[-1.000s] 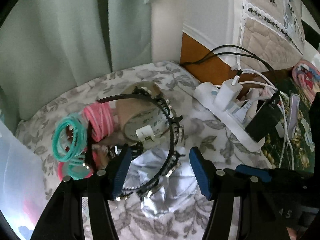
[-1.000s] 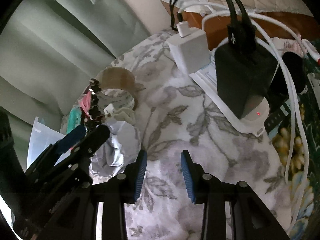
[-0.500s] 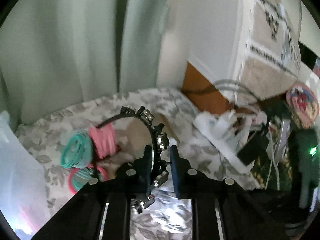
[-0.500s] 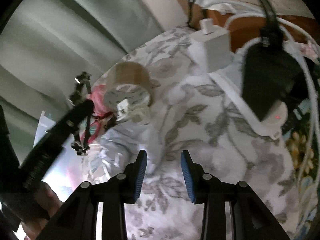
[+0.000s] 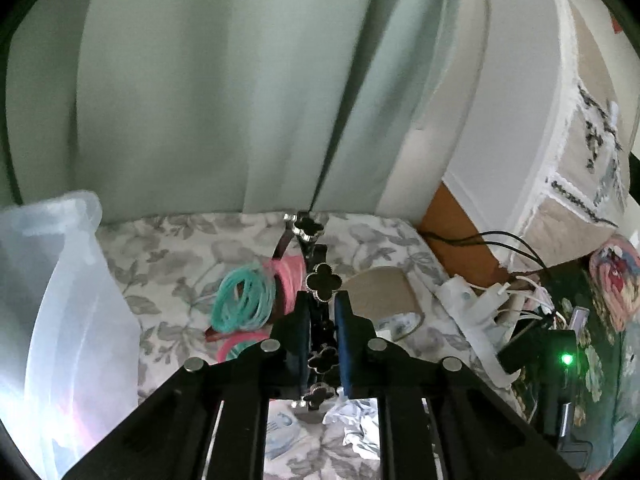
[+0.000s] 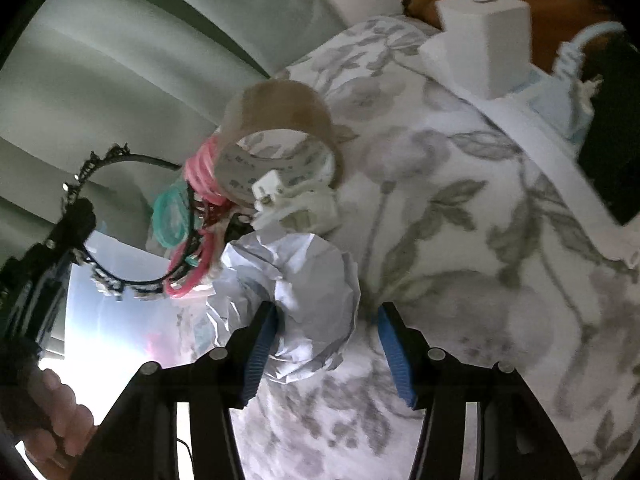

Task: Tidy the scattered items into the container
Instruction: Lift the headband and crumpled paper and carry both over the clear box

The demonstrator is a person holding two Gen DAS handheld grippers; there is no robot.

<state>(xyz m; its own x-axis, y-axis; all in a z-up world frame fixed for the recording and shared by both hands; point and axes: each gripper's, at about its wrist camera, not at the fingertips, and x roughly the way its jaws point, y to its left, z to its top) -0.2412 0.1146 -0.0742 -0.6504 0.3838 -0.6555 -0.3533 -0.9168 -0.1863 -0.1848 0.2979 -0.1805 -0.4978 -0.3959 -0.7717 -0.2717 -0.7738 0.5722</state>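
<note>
My left gripper [image 5: 322, 312] is shut on a black headband with clover studs [image 5: 323, 282] and holds it lifted above the floral cloth; it also shows in the right wrist view [image 6: 120, 220]. A translucent plastic container [image 5: 60, 320] stands at the left. My right gripper [image 6: 326, 328] is open, its jaws around a crumpled white paper ball [image 6: 296, 296] that lies on the cloth. Teal and pink hair ties [image 5: 252, 300] and a brown tape roll [image 6: 280, 120] lie behind the paper.
A white power strip [image 5: 472, 320] with chargers and cables runs along the right. A white charger block [image 6: 484, 24] and a black adapter [image 6: 616, 132] sit on it. A green curtain [image 5: 240, 80] hangs behind the cloth.
My left gripper shut on the headband and lifted it off the cloth. My right gripper opened wider and moved left over the paper ball.
</note>
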